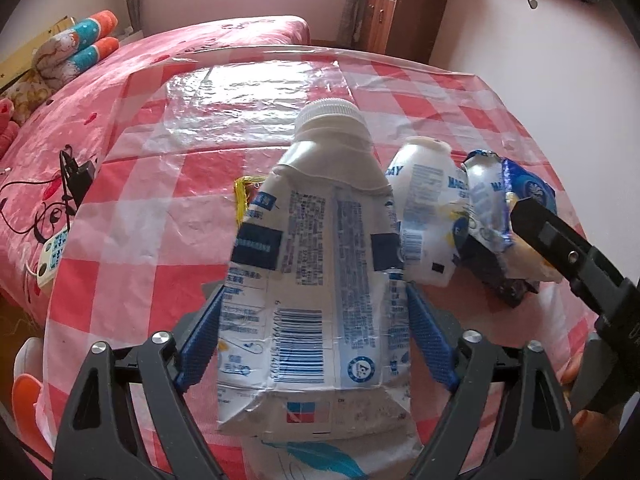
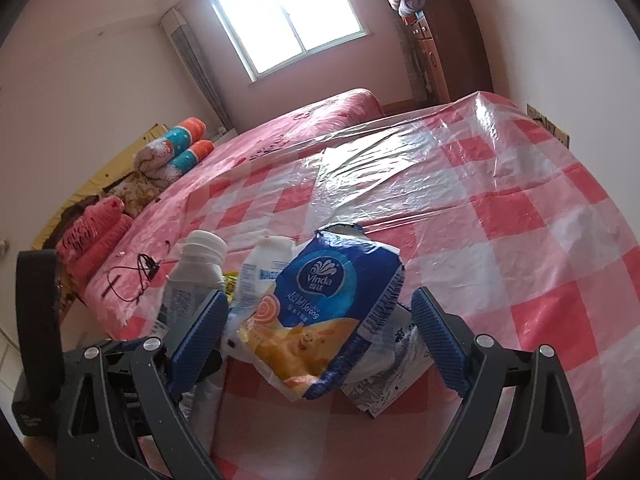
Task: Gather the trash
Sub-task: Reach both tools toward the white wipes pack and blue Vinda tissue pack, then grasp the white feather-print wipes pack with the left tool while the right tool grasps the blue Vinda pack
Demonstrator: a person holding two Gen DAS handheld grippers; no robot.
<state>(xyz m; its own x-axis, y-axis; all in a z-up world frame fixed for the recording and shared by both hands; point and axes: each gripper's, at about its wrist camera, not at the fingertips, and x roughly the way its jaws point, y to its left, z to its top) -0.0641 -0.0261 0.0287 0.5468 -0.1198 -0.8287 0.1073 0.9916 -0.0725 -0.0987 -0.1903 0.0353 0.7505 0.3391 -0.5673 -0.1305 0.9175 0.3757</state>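
A white plastic drink bottle [image 1: 320, 240] is standing on the red-and-white checked plastic tablecloth [image 1: 152, 240], its ribbed white cap [image 1: 330, 110] on and its shrink label creased. The label is showing blocks of small blue print, dark blue rectangles, a barcode with digits running sideways, and a round blue mark; the small print is too fine to read. The left gripper [image 1: 316, 332] is sitting around the lower half of this bottle, its blue ribbed pads [image 1: 200, 344] lying right at the label's two edges; whether they are pressing on it cannot be told.

Just right of the bottle, a smaller white bottle [image 1: 424, 208] is leaning, its blue lettering cut off as "MAG" and "AY". Beside that is lying a torn blue tissue wrapper [image 2: 340, 300] reading "Vinda" and "Strong", with Chinese characters and an orange cartoon panel. A yellow wrapper [image 1: 244, 196] is peeking out behind the big bottle.

The right gripper [image 2: 320, 344] is standing wide open, straddling the Vinda wrapper without touching it.

Beyond the table a pink bed [image 2: 280, 136] is lying under a bright window [image 2: 288, 16].
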